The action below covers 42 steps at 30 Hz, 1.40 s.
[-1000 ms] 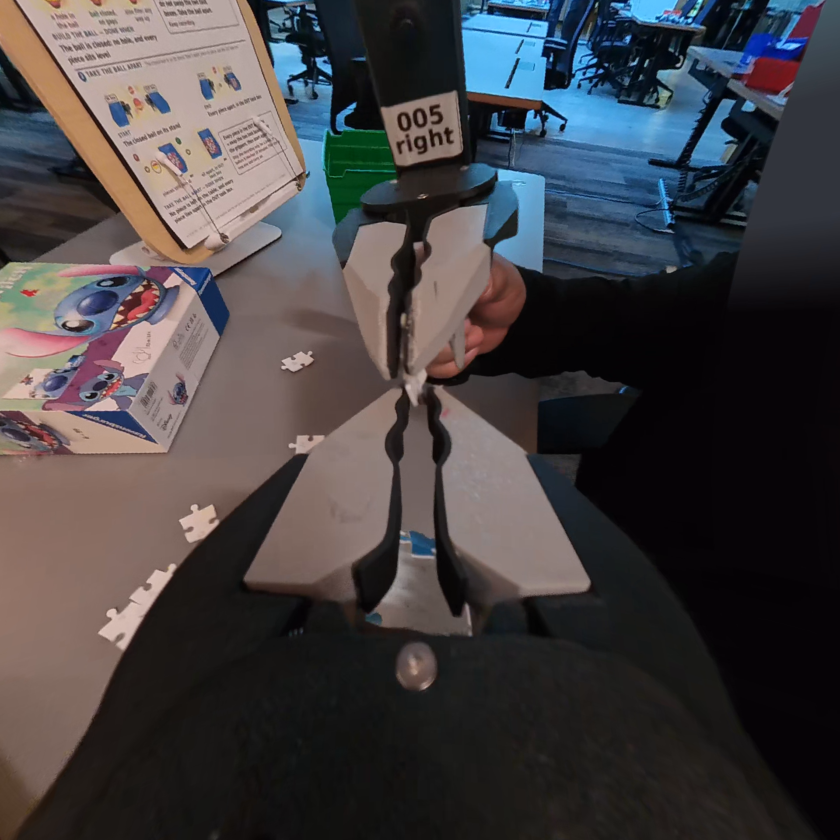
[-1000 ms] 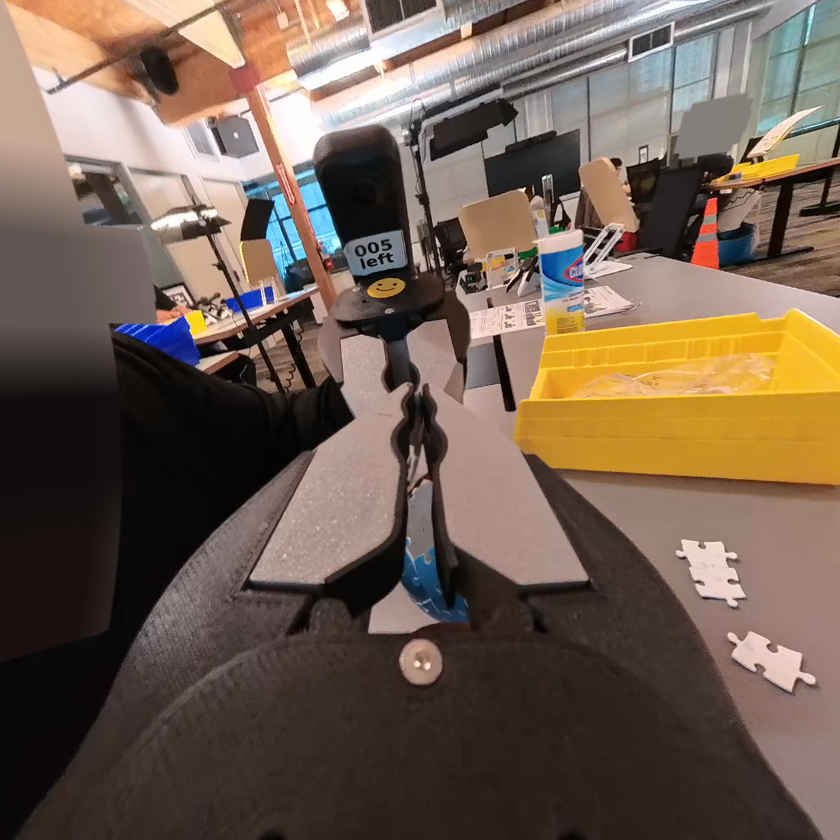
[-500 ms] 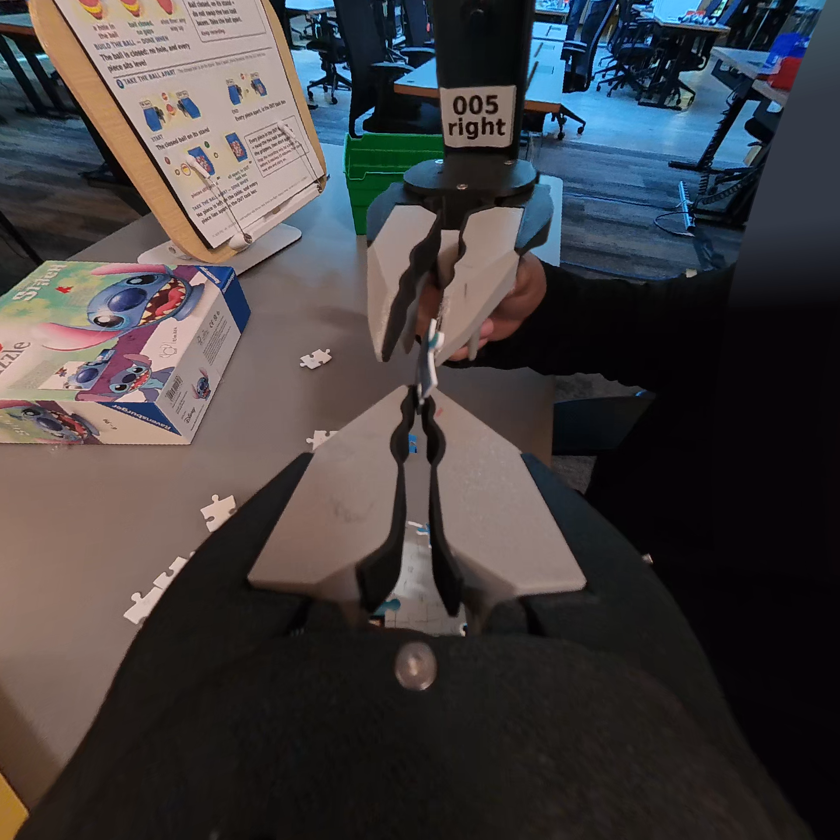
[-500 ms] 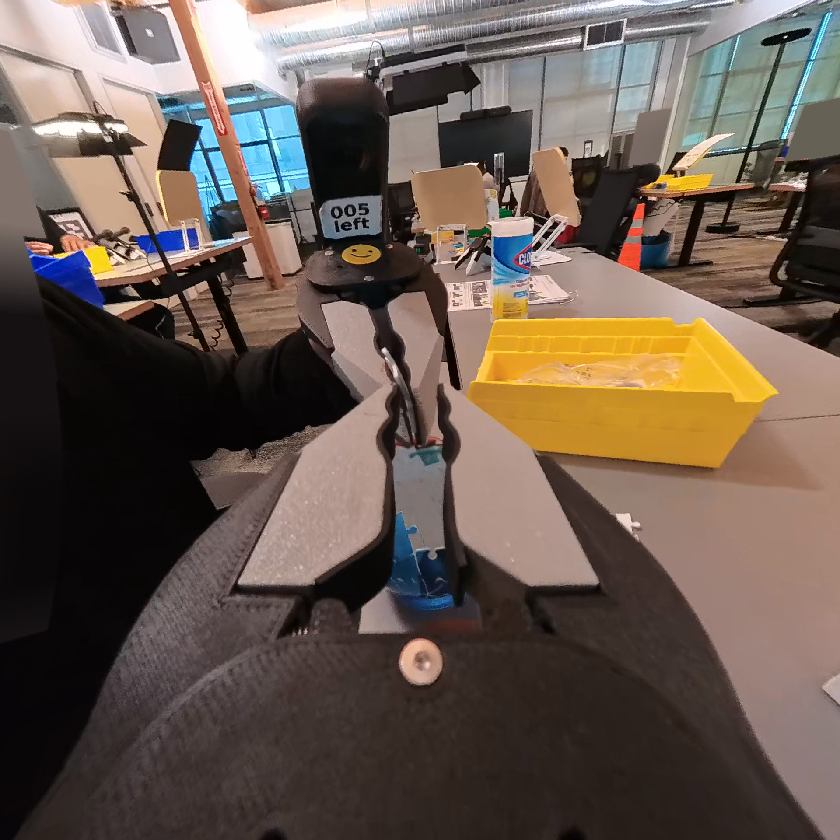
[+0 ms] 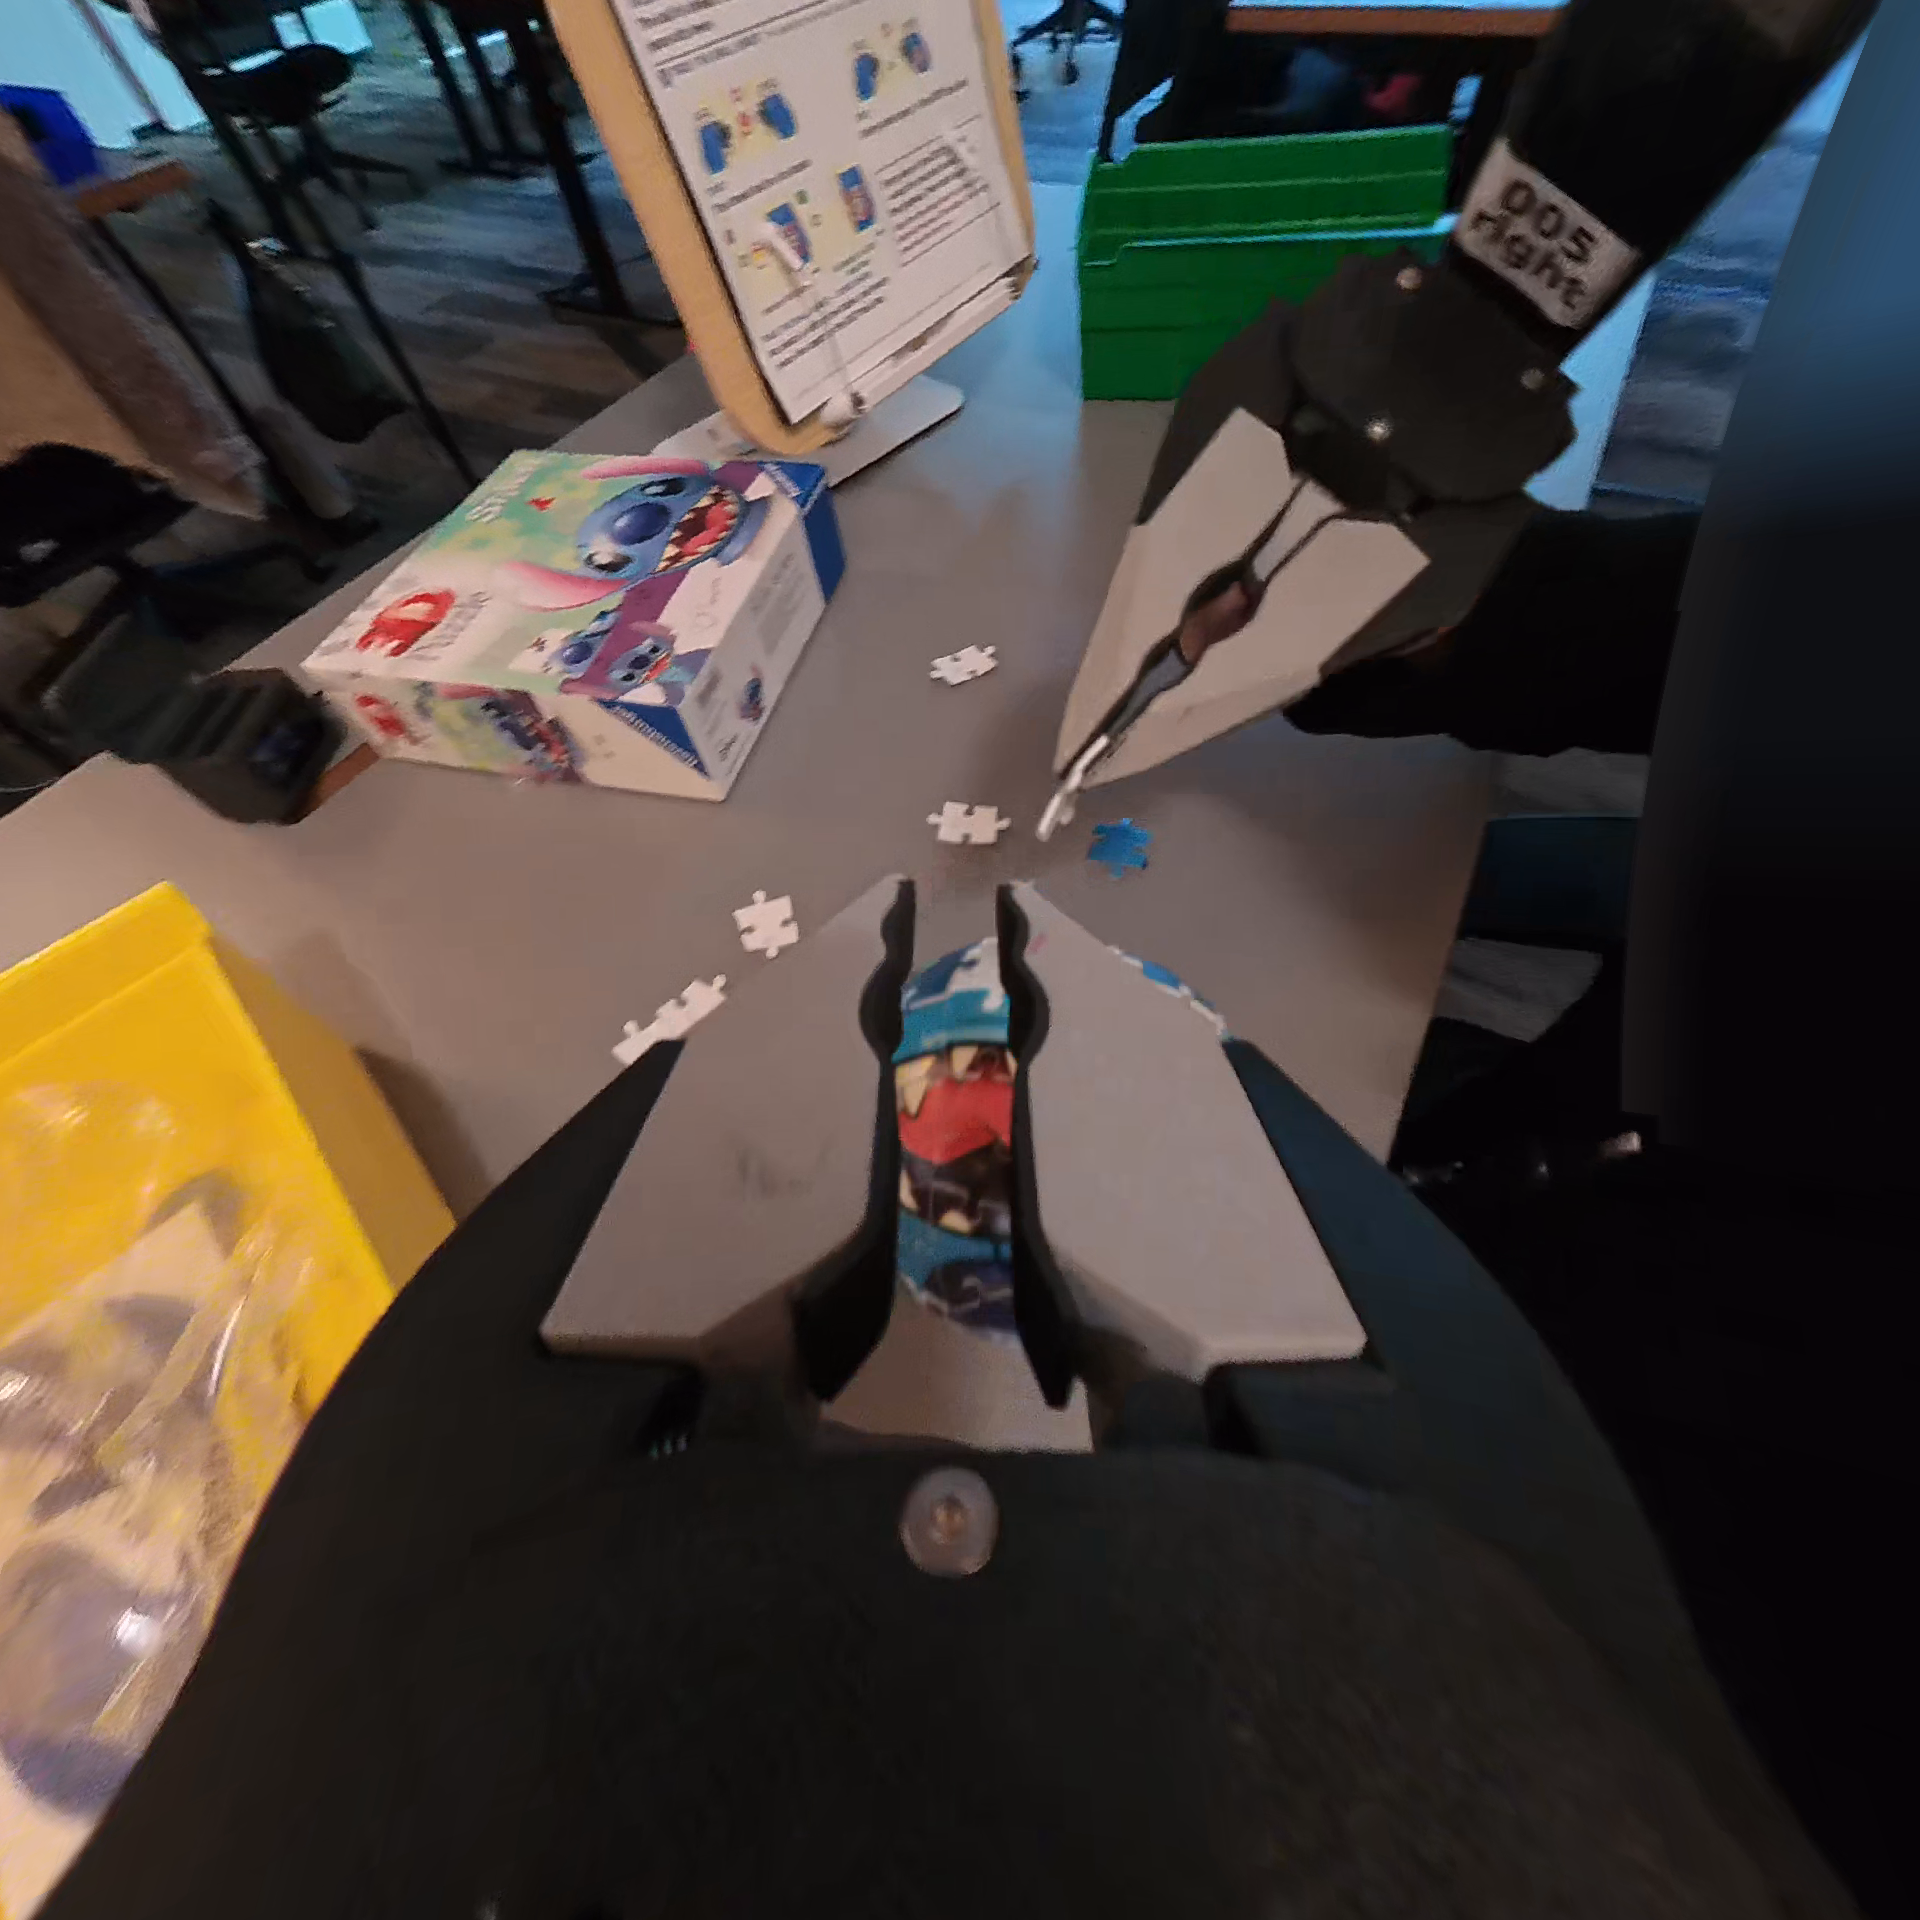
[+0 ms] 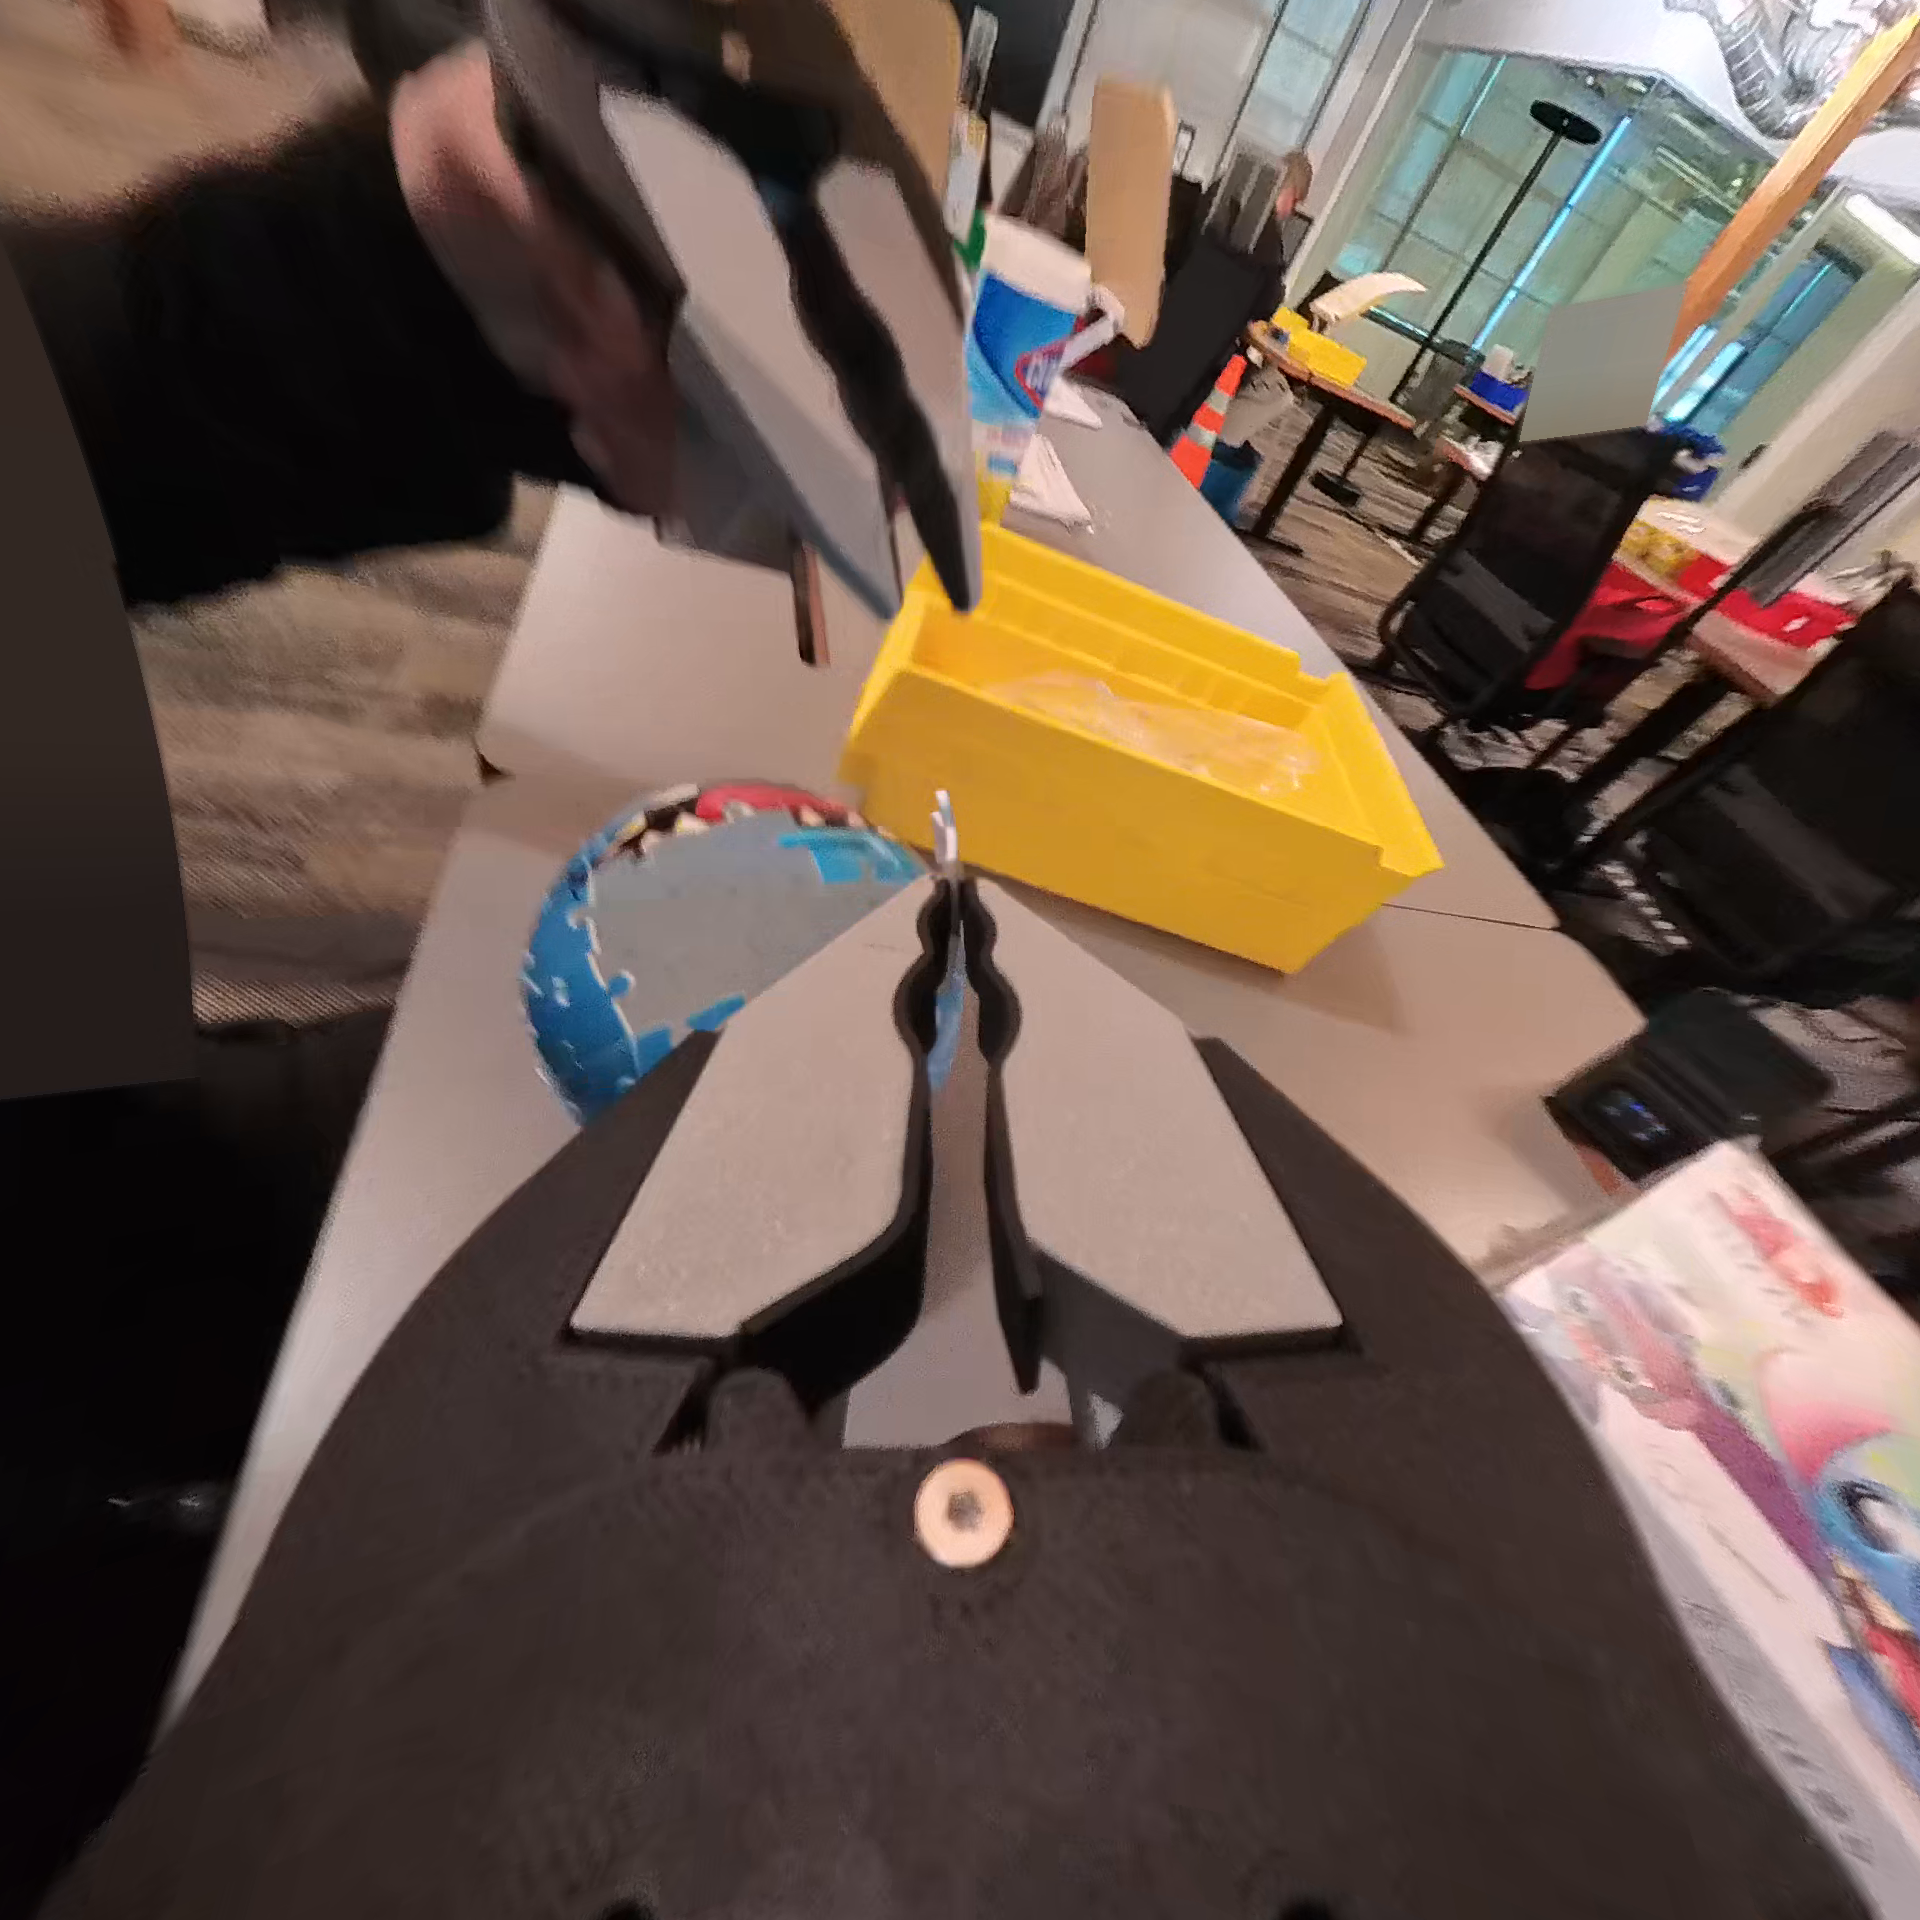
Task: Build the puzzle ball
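The half-built puzzle ball sits on the grey worktop, close to its near edge on the person's side. It is blue with a red mouth and white teeth, and a large gap in its shell is not yet filled. In the left wrist view, the ball shows between the fingers of the left gripper, which hangs above it. The jaws stand a little apart and hold nothing.

The right gripper has its jaws pressed together on a small puzzle piece, which sticks up edge-on from the tips, beside the ball.

Loose white pieces and one blue piece lie on the worktop beyond the ball. Farther in lies the puzzle box, and behind it, near the far edge, stands an instruction board beside a green bin. A yellow bin with a clear plastic bag inside stands near the ball toward the left edge.
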{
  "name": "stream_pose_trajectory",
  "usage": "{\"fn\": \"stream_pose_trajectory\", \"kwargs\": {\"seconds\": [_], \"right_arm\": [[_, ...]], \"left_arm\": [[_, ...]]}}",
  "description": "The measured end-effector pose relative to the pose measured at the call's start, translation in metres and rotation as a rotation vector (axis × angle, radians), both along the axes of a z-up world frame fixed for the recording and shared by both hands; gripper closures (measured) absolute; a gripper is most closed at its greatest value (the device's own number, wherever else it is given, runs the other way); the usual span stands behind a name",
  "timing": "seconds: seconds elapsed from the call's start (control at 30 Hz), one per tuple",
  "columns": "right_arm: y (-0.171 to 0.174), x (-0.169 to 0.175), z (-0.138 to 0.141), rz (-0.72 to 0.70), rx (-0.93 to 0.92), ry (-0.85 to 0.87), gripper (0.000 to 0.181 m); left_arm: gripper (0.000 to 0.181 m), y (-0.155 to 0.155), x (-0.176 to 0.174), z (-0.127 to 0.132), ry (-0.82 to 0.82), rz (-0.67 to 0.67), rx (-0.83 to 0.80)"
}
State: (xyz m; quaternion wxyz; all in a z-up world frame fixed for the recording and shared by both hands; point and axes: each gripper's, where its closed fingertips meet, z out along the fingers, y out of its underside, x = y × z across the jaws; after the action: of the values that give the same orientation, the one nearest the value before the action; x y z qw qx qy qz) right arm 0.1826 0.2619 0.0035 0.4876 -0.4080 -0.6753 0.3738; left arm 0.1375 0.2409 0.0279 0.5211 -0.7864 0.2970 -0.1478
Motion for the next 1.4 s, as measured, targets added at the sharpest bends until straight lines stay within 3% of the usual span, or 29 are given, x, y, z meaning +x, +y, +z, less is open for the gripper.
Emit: {"fn": "stream_pose_trajectory", "kwargs": {"seconds": [0.2,0.3,0.43,0.6,0.83,0.93,1.17,1.27,1.4], "right_arm": [[-0.008,-0.018,-0.032,-0.095,0.406,-0.05,0.181],[-0.008,-0.017,-0.031,-0.154,0.555,0.006,0.181],[-0.004,-0.012,-0.023,-0.24,0.728,0.082,0.181],[0.001,-0.005,-0.018,-0.329,0.857,0.15,0.181],[-0.006,-0.007,-0.02,-0.36,0.909,0.096,0.181],[-0.01,-0.01,-0.021,-0.356,0.866,0.076,0.181],[0.006,-0.014,-0.032,-0.353,0.476,-0.107,0.181],[0.005,-0.017,-0.042,-0.329,0.345,-0.215,0.181],[0.0,-0.02,-0.041,-0.315,0.237,-0.229,0.181]], "left_arm": [[0.167,-0.005,-0.014,-0.025,0.113,0.064,-0.003],[0.166,-0.003,-0.023,-0.035,0.146,0.093,0.0],[0.166,0.002,-0.03,-0.028,0.055,0.093,0.05],[0.168,0.005,-0.032,-0.016,-0.025,0.067,0.134],[0.168,0.004,-0.033,-0.028,-0.019,0.035,0.127],[0.168,0.001,-0.033,-0.029,-0.039,0.028,0.13],[0.169,-0.004,-0.031,-0.03,-0.081,0.021,0.122],[0.169,0.001,-0.036,-0.038,-0.06,0.066,0.094],[0.166,-0.001,-0.035,-0.052,0.004,0.083,0.056]]}}
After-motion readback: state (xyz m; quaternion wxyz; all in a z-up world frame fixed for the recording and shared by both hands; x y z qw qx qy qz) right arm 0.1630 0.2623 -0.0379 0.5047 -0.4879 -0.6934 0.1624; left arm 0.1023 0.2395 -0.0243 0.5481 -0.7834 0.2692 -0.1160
